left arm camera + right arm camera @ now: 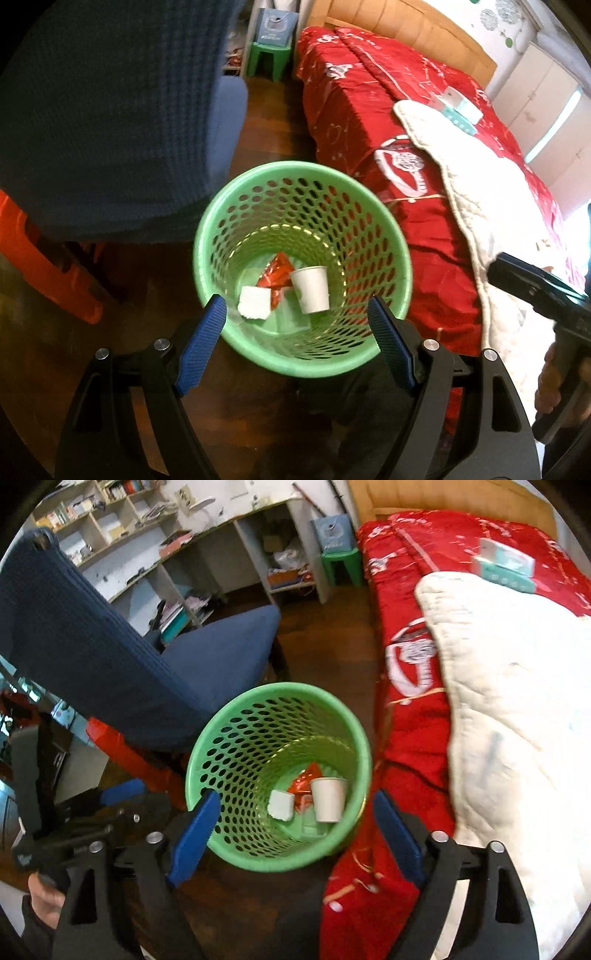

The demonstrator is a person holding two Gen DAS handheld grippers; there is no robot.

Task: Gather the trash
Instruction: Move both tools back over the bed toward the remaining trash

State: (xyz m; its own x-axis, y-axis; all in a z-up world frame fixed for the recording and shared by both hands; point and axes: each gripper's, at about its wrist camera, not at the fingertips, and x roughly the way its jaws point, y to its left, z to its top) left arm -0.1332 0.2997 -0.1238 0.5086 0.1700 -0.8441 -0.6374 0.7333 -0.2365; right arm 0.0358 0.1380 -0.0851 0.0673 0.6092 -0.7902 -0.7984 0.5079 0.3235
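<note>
A green perforated waste basket (384,236) stands on the wooden floor between a blue chair and a red bed; it also shows in the right wrist view (236,746). Inside lie a white paper cup (311,290), a red wrapper (276,275) and a white crumpled paper (254,302); the right wrist view shows the cup (328,799), wrapper (307,781) and paper (281,804) too. My left gripper (295,306) is open and empty above the basket's near rim. My right gripper (293,801) is open and empty above the basket.
A blue chair (147,657) stands left of the basket, with an orange stool (48,273) beside it. The bed (354,122) with a red cover, a white quilt (517,701) and a teal-white box (506,566) lies to the right. A green stool (341,566) and shelves (229,546) stand behind.
</note>
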